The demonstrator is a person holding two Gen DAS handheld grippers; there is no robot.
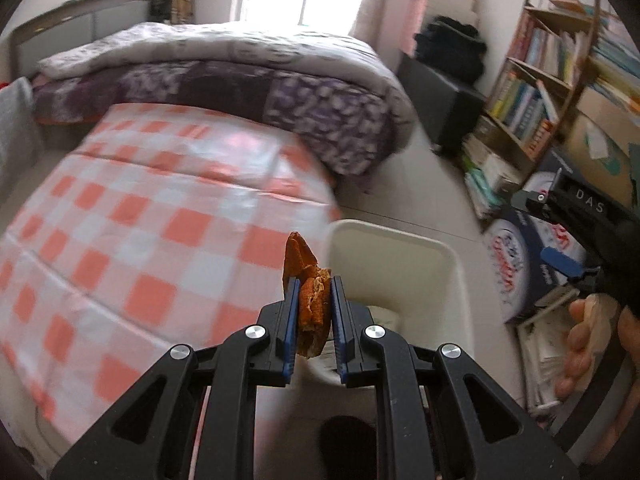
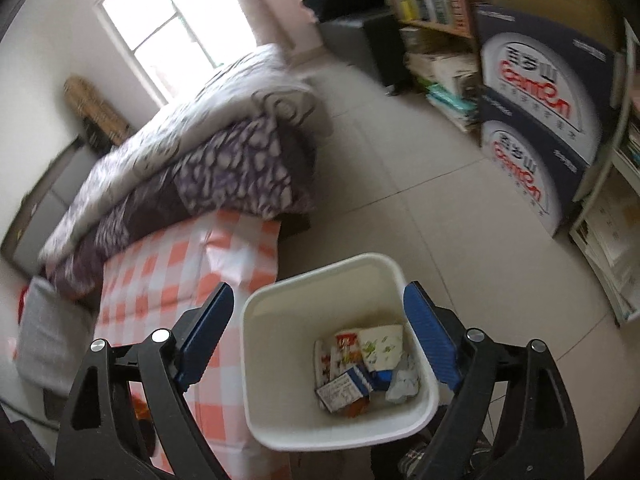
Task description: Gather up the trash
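Observation:
My left gripper [image 1: 315, 284] is shut on a piece of orange peel [image 1: 309, 304], which stands up between the blue pads at the right edge of the checked table [image 1: 132, 216], beside the white trash bin [image 1: 400, 252]. In the right wrist view my right gripper [image 2: 318, 300] is open and empty, above the white trash bin [image 2: 276, 360]. The bin holds several wrappers and small boxes [image 2: 360, 364]. The right gripper also shows at the right edge of the left wrist view [image 1: 560, 236], held in a hand.
A bed with a purple and white quilt [image 1: 240, 76] stands behind the table. A bookshelf [image 1: 548, 68], stacked books and dark printed cartons [image 2: 540, 120] line the right wall. Pale tiled floor [image 2: 420, 184] lies between bin and shelves.

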